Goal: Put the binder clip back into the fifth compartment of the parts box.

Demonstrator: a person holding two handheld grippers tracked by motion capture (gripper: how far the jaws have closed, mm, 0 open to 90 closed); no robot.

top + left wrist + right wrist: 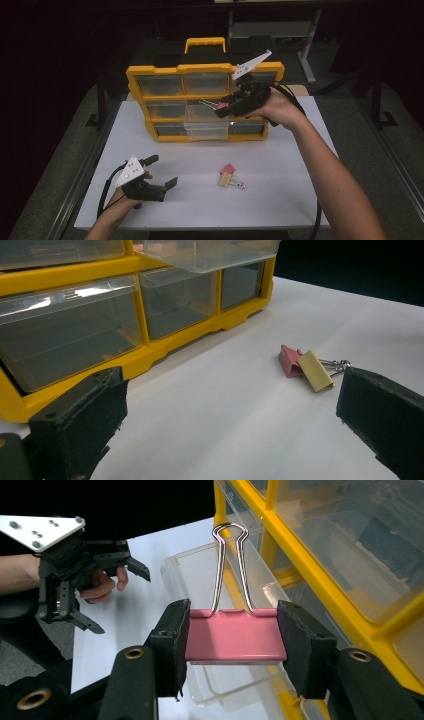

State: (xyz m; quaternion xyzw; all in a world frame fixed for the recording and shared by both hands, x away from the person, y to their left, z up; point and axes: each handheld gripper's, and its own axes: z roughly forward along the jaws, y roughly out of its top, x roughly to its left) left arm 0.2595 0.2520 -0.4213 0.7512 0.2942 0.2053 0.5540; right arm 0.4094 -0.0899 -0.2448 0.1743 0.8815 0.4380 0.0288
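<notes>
Right gripper (232, 642) clamps pink binder clip (235, 640) sideways.

Right claw (232, 642) clamps a pink binder clip (235, 637) by its ends, wire handles up, over the pulled-out clear drawer (200, 575).

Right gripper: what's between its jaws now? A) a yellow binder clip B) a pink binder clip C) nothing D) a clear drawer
B. In the right gripper view the right gripper has its pads pressed on both ends of a pink binder clip, wire handles pointing up, held over the pulled-out clear drawer of the yellow organizer; the yellow clip lies on the table.
</notes>
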